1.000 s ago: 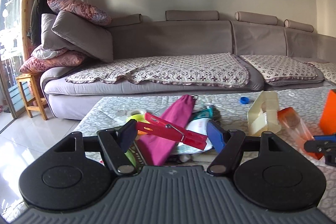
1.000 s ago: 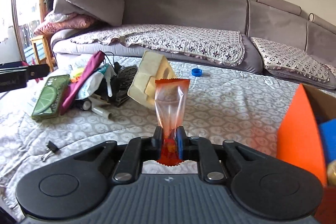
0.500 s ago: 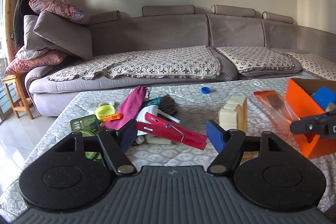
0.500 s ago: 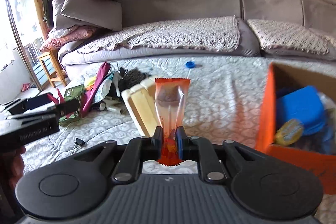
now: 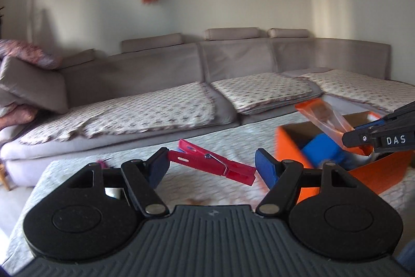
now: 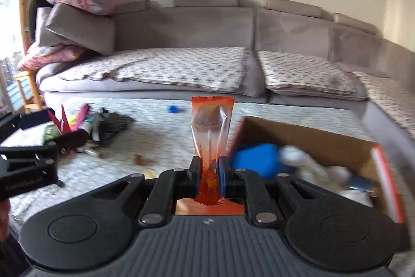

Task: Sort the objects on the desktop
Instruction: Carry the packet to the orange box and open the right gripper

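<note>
My left gripper (image 5: 210, 168) is shut on a red clothespin (image 5: 211, 161), held lengthwise between its blue pads above the table. My right gripper (image 6: 209, 168) is shut on the bottom edge of an orange snack packet (image 6: 211, 131), which stands upright in front of it. The orange cardboard box (image 6: 306, 133) is just right of the packet and holds a blue object (image 6: 255, 159) and white items. In the left wrist view the box (image 5: 288, 144) is at the right, with the right gripper (image 5: 363, 139) holding the packet (image 5: 324, 118) over it.
A pile of loose objects (image 6: 85, 121) lies on the table's left side, with a blue bottle cap (image 6: 173, 109) farther back. The patterned tablecloth (image 6: 155, 144) covers the table. A grey sofa (image 5: 181, 85) runs behind it. The left gripper (image 6: 31, 168) shows at the left edge.
Both grippers have swung right toward the orange box. The right gripper with the packet is now beside and over the box. The left still holds the clothespin.
</note>
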